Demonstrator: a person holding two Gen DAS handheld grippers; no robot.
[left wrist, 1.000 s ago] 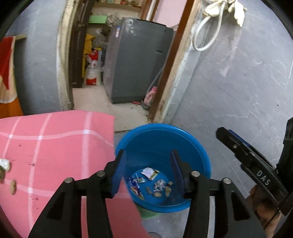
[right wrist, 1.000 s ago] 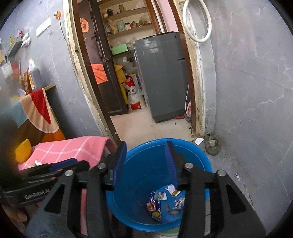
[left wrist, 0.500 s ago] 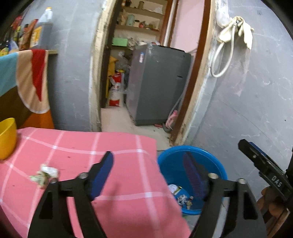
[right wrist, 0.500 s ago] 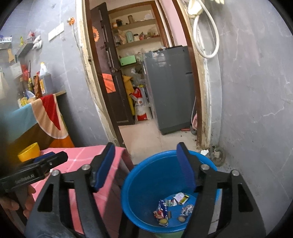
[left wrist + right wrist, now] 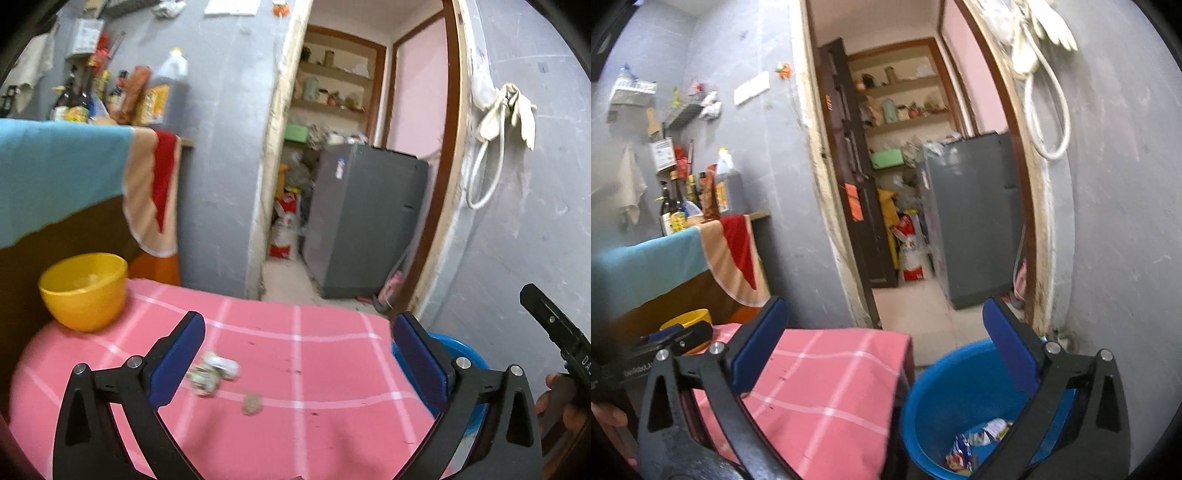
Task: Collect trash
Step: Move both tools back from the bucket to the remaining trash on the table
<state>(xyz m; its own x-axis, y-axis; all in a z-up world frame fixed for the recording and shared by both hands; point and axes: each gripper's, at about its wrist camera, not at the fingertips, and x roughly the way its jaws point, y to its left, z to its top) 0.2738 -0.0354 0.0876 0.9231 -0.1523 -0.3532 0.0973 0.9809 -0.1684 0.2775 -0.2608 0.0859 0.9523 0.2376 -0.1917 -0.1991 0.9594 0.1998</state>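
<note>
Left gripper (image 5: 295,354) spread wide, empty — drop it square over the crumpled wrapper (image 5: 214,373) on the pink cloth (image 5: 314,354). Right gripper (image 5: 886,339) agape (nothing held), above the blue bucket (image 5: 923,391) — keep clear.

Grey plastered walls (image 5: 221,155) enclose the room; an open doorway with a worn pale frame (image 5: 271,166) leads to a back space with a pale floor (image 5: 916,314); there a grey appliance (image 5: 364,221) stands below wooden shelves (image 5: 332,88) of jars; a dark door (image 5: 857,192) hangs open; a white hose (image 5: 484,177) loops on the right wall; bottles (image 5: 85,99) crowd a cloth-draped counter (image 5: 59,177).
</note>
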